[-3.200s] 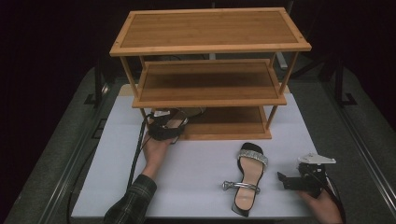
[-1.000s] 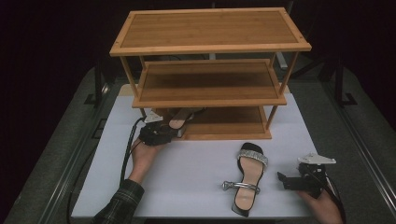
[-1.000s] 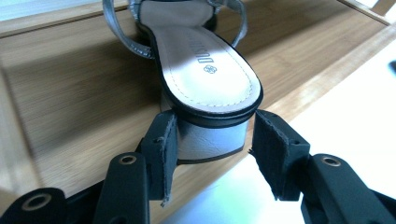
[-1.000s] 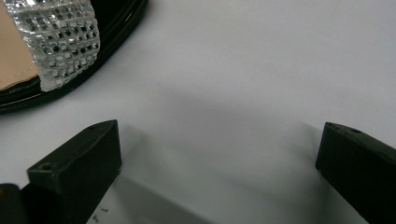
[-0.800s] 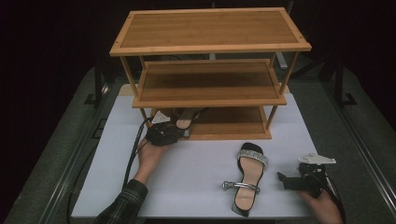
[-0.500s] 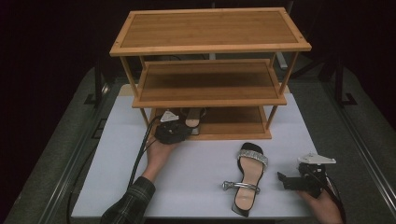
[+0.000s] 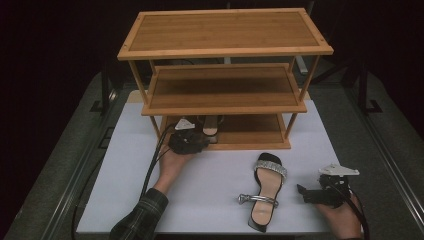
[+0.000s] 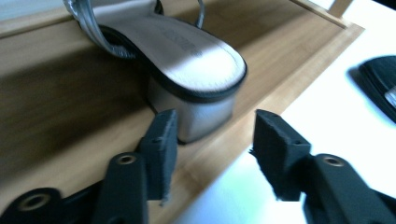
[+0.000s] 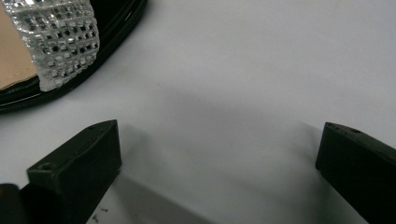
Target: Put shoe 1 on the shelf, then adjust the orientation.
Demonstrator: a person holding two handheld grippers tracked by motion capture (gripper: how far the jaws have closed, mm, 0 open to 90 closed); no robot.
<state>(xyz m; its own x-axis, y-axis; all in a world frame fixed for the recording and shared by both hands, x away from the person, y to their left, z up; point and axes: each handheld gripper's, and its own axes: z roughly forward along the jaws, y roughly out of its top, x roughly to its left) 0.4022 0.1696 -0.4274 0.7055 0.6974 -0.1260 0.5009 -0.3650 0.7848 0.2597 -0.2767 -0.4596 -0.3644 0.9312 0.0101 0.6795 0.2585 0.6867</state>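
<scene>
Placing 1 sandal (image 8: 187,51) on the rack's (image 7: 225,30) bottom shelf.
Left gripper (image 8: 212,149) jaws, just opening, stand apart off its heel; next: withdraw, fetch the second sandal (image 7: 265,192).

low middle shelf (image 7: 225,107) close over sandal (image 7: 212,124), mat (image 7: 215,175) open

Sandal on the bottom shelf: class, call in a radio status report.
Left gripper open, fingers just been opening, off the heel. Sandal resting on bottom shelf. Right gripper open beside second sandal on the table. Nothing in the way.
</scene>
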